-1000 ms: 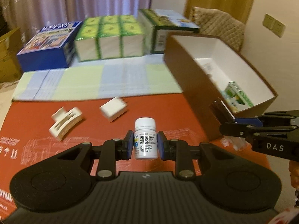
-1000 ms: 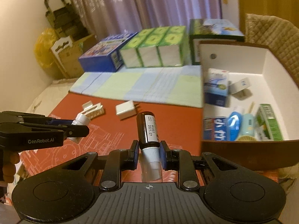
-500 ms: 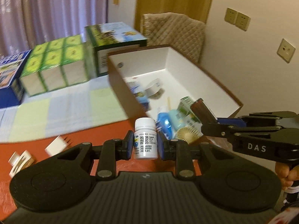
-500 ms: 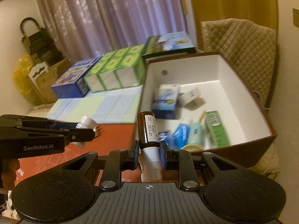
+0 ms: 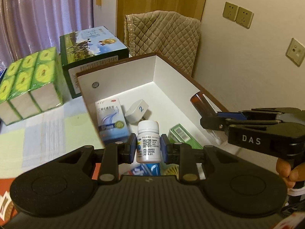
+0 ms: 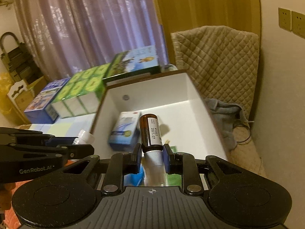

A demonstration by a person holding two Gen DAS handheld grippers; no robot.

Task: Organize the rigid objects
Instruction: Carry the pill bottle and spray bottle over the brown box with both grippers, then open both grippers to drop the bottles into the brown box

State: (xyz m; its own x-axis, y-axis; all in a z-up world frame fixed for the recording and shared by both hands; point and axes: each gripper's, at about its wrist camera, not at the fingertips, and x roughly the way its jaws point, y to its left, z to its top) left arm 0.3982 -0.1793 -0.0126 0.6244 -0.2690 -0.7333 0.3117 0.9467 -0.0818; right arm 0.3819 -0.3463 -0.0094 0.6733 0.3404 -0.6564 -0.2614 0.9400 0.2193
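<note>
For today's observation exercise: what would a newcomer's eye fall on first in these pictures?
First, the white pill bottle clamped upright in the left gripper, and the brown glass bottle held by its white cap in the right gripper. Both hang over the open white-lined box, which already holds a blue-and-white carton and a white plug.

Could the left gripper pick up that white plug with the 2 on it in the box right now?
Probably not yet. The left gripper is shut on the white pill bottle, so its jaws are occupied. The white plug itself lies uncovered in the open box, so nothing else blocks it.
</note>
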